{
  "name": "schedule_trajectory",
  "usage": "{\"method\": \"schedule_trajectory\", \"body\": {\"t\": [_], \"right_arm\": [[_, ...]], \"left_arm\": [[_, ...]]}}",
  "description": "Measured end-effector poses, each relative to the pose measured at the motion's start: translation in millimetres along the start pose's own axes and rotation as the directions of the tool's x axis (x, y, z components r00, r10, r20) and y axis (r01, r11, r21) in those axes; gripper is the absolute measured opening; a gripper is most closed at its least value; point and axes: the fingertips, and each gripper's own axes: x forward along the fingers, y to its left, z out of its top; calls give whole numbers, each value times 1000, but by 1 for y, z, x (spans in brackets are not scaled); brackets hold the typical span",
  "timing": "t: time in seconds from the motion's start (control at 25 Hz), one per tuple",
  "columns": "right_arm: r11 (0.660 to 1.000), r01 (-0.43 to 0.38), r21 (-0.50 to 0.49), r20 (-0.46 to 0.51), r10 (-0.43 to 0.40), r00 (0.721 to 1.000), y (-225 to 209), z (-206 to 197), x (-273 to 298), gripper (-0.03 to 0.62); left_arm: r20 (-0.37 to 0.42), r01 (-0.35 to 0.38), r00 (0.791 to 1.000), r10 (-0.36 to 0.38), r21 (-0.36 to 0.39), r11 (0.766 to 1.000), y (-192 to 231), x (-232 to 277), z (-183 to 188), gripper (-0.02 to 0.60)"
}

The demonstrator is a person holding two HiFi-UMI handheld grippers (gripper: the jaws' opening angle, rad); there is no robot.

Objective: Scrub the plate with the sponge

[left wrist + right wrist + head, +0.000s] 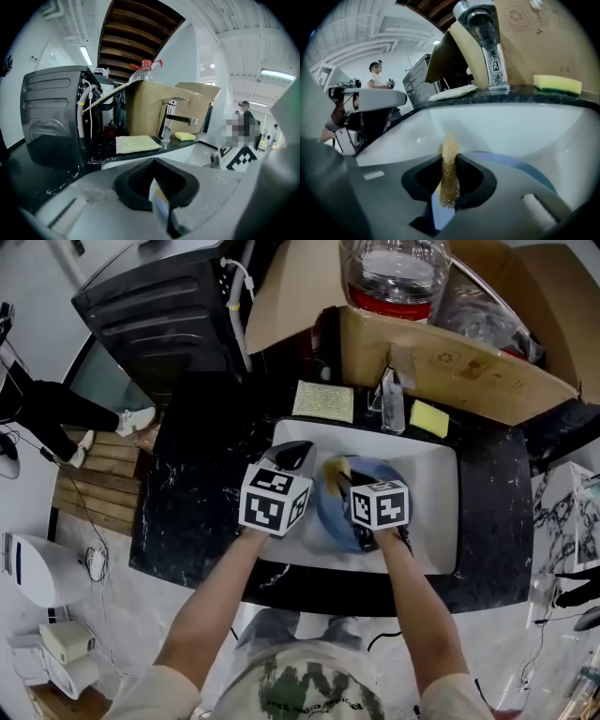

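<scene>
Your right gripper pinches the sponge in its fingers, your left gripper the blue plate rim; faucet, spare sponge behind.

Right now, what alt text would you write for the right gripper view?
The right gripper holds a tan sponge in its shut jaws over a blue plate in a white sink. Behind, a chrome faucet and a yellow-green sponge stand on the dark counter.

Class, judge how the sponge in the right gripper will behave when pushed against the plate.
Probably soft and floppy: the right gripper pinches the sponge into a thin strip. Likely light, since that narrow pinch holds it up. Its grainy surface may drag on the plate rather than slip.
</scene>
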Motion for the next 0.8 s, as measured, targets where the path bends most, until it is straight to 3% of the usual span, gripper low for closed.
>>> {"method": "schedule_trajectory", "body": {"t": [0.28, 0.8], "right_arm": [[1000, 10, 22, -65, -9, 998, -2, -14, 17, 71], [987, 154, 52, -92, -149, 985, -52, -18, 5, 69]], "left_arm": [[-10, 6, 1000, -6, 21, 1000, -4, 2, -3, 0], [-7, 14, 1000, -14, 29, 999, -12, 4, -2, 0]]}}
